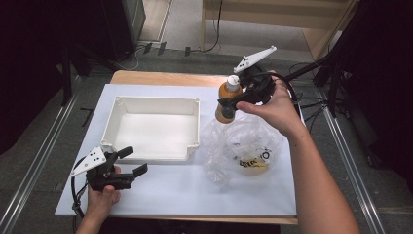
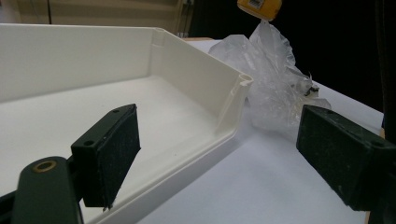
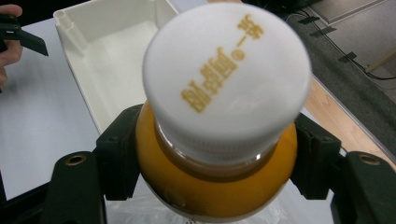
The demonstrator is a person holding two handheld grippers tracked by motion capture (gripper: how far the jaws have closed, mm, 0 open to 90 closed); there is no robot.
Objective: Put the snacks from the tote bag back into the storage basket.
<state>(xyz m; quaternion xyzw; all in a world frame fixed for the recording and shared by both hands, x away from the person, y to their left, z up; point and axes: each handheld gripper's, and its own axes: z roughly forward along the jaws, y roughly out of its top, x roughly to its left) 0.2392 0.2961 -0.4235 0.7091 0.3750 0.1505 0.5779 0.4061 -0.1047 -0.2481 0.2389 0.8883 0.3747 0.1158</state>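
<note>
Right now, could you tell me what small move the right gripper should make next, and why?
Probably carry the bottle left over the white tray. The right gripper is shut on it, it hangs above the plastic bag, and the tray is empty.

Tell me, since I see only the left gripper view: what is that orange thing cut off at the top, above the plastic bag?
Observer: It is an orange bottle with a white cap, clamped in the right tongs.
Operator: Is it standing on the table?
Observer: It looks lifted; the high view shows it over the far edge of the clear plastic bag.
Operator: Does the bag hold anything else?
Observer: Yes, something yellowish with dark print lies inside, too blurred to name.
Operator: And the white tray?
Observer: The white tray has nothing in it; the left tongs are open beside its near corner.
</note>
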